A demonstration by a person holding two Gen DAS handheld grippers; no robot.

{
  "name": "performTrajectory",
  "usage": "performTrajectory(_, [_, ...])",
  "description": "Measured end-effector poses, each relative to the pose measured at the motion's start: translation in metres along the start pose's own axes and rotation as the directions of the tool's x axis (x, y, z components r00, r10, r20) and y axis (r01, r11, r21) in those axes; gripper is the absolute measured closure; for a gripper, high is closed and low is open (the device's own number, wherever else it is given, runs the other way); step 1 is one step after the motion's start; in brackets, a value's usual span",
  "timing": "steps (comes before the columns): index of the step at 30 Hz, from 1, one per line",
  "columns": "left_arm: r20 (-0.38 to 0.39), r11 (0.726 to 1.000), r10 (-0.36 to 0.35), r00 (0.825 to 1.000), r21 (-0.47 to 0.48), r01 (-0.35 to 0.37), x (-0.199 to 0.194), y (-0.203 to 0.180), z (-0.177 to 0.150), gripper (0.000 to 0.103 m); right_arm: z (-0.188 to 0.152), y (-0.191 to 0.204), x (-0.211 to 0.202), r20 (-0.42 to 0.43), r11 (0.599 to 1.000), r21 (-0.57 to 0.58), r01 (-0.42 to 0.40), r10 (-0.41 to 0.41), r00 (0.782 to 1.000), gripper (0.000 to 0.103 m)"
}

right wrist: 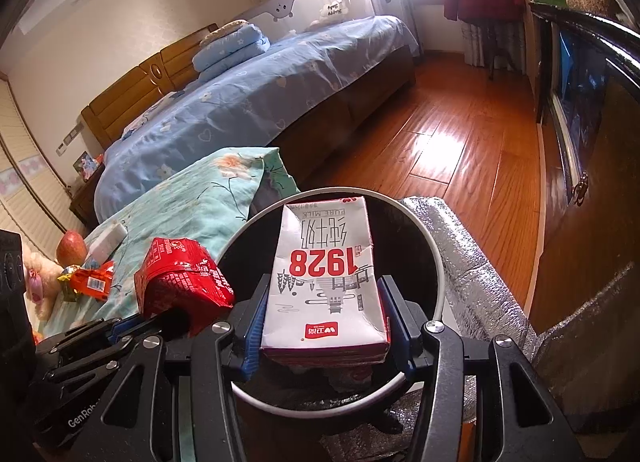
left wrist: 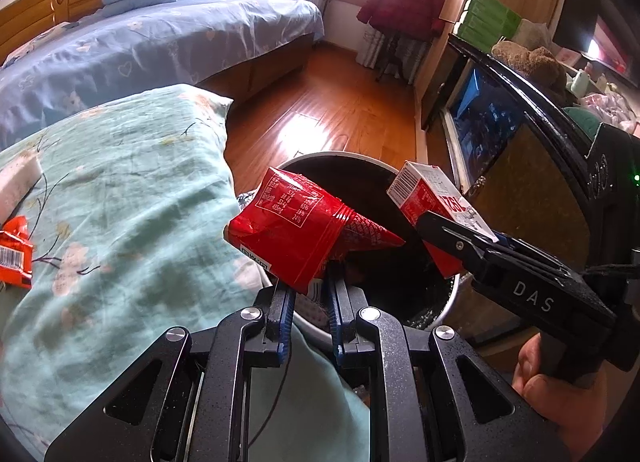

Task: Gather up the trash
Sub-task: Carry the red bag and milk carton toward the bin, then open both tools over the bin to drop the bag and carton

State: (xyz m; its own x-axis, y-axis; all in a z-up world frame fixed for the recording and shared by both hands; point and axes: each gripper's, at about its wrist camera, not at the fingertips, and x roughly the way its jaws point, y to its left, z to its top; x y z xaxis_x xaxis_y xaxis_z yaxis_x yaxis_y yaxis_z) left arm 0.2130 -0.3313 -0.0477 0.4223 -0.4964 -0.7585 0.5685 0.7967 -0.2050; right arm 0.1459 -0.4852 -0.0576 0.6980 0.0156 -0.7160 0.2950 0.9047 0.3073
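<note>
My left gripper (left wrist: 310,294) is shut on a crumpled red snack wrapper (left wrist: 296,230), held over the near rim of a round black trash bin (left wrist: 360,170) with a white rim. In the right wrist view that wrapper (right wrist: 180,282) hangs left of the bin (right wrist: 438,262). My right gripper (right wrist: 324,322) is shut on a white and red milk carton (right wrist: 324,282) marked 1928, held flat above the bin's opening. The left wrist view shows the carton (left wrist: 432,202) over the bin's right side, in the right gripper (left wrist: 460,238). A hand (left wrist: 560,390) holds that gripper.
A teal flowered quilt (left wrist: 120,202) lies left of the bin with an orange wrapper (left wrist: 14,254) on it. More wrappers (right wrist: 90,280), an apple (right wrist: 71,248) and a white block (right wrist: 106,240) sit there too. A silver foil bag (right wrist: 472,274) lies right of the bin, beside a dark cabinet (left wrist: 532,190).
</note>
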Motion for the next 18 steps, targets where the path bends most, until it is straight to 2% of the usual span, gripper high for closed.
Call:
performTrajectory(15, [-0.020, 1.000, 0.006, 1.000, 0.000, -0.006, 0.012, -0.003, 0.006, 0.087, 0.006, -0.005, 0.009, -0.010, 1.000, 0.002, 0.013, -0.013, 1.000, 0.051])
performTrajectory(16, [-0.023, 1.000, 0.007, 1.000, -0.002, -0.007, 0.012, -0.003, 0.006, 0.082, 0.007, -0.005, 0.009, -0.010, 1.000, 0.003, 0.015, -0.015, 1.000, 0.051])
performTrajectory(18, [-0.022, 1.000, 0.014, 1.000, -0.009, -0.015, 0.010, -0.002, 0.005, 0.061, 0.009, -0.006, 0.010, -0.012, 1.000, 0.007, 0.019, -0.019, 1.000, 0.048])
